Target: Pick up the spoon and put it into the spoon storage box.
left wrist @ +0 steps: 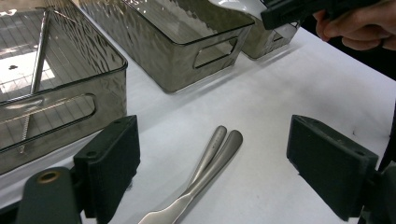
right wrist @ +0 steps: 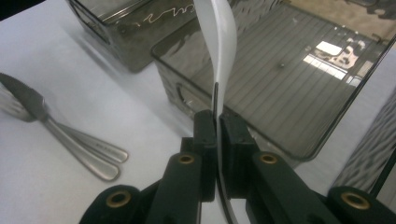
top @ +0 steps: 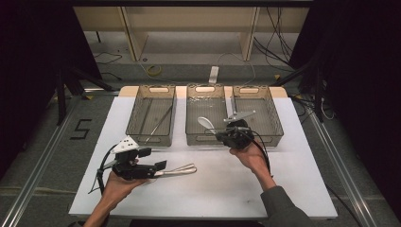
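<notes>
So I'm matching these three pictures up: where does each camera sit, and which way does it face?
High view: above the person's side, looking forward and down at the table; both forearms show.
Left gripper view: on the left gripper, jaws open over two metal utensils.
Right gripper view: on the right gripper, shut on a white spoon above the middle bin.
Both gripper views share the utensils and bins.

Black left gripper [top: 161, 166] with grey three-cornered plate, black right gripper [top: 226, 128], brass-ringed screw holes, trailing black cables, grey sleeve [top: 283, 208]
</notes>
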`<state>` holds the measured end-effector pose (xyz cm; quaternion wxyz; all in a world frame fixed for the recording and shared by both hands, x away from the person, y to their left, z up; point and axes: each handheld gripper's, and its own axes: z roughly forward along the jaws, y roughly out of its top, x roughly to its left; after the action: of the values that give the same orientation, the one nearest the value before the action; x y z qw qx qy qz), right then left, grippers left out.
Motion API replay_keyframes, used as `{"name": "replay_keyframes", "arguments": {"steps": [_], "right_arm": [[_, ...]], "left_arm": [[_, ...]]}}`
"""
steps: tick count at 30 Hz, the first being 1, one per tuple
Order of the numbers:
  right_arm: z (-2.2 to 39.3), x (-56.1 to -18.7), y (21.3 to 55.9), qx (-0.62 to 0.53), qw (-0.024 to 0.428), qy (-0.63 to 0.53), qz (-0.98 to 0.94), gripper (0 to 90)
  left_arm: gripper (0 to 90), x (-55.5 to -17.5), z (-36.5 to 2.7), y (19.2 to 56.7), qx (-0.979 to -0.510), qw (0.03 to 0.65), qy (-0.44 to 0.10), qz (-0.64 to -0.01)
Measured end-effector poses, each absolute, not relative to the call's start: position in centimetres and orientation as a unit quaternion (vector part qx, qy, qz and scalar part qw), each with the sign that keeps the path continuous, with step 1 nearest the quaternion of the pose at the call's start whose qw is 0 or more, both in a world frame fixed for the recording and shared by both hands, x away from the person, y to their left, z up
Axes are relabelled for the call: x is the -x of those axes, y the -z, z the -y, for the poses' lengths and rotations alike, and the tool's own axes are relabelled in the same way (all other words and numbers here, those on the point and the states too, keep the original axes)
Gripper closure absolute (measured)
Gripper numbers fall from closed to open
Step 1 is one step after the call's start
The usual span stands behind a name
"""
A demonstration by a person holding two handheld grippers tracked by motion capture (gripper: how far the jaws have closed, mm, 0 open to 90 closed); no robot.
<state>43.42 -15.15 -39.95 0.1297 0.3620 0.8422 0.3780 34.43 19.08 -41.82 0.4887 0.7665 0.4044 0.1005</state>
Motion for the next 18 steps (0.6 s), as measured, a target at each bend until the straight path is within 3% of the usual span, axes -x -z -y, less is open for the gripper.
{"name": "replay_keyframes", "arguments": {"steps": [18], "right_arm": [[13.7,-47.5,38.6,-0.393,0.141,-0.388,-0.822,86.3]], "left_arm": [[16.8,-34.4,-19.0,41.8,-0.766,0.489,-0.102,-0.405]]}}
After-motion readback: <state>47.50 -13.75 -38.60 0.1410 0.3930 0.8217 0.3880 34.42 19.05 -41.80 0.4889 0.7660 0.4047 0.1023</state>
